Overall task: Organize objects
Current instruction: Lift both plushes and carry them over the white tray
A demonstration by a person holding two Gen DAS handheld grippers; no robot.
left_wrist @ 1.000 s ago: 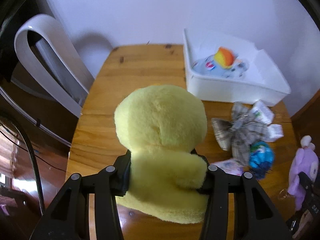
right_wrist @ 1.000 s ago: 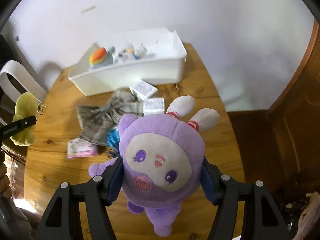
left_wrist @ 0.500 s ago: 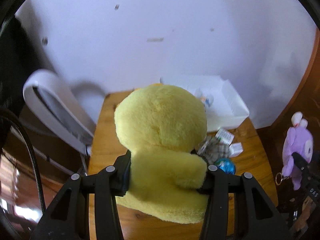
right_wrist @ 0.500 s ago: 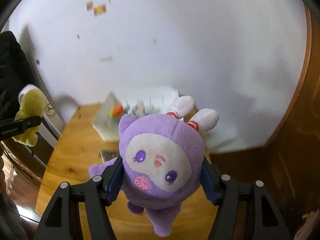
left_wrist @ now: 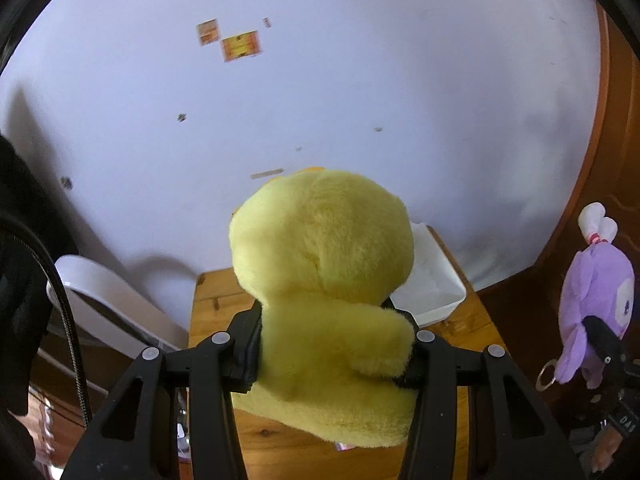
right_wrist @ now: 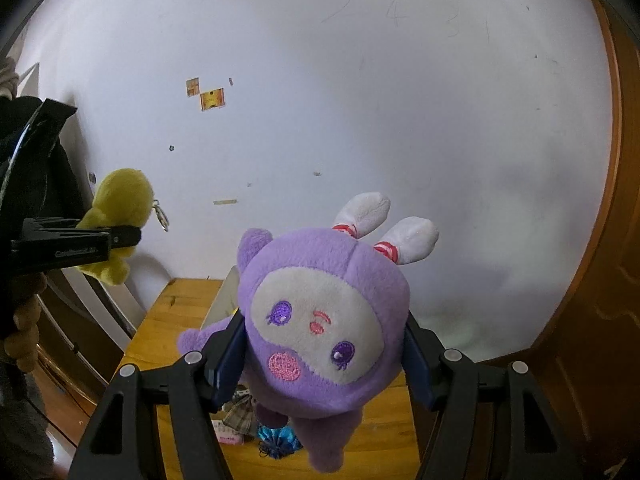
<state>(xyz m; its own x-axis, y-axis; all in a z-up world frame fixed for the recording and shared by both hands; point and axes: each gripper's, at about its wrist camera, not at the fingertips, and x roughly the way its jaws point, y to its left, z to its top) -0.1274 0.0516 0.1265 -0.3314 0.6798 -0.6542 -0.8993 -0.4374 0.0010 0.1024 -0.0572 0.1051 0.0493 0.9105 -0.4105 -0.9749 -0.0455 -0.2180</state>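
Two plush toys are up off the table (left_wrist: pixel 216 304) now, which has dropped to the frame bottom since a second ago. Your left gripper (left_wrist: pixel 334 344) clamps the yellow plush (left_wrist: pixel 324 280) at centre; your right gripper (right_wrist: pixel 324 352) pinches the purple plush (right_wrist: pixel 320 320). Small orange stickers (left_wrist: pixel 240 45) have appeared upper left, writing unreadable.

Bright daylight, fisheye-warped, dark-vignetted edges

A scuffed white wall (left_wrist: pixel 360 92) rises behind the wooden table (left_wrist: pixel 212 300).
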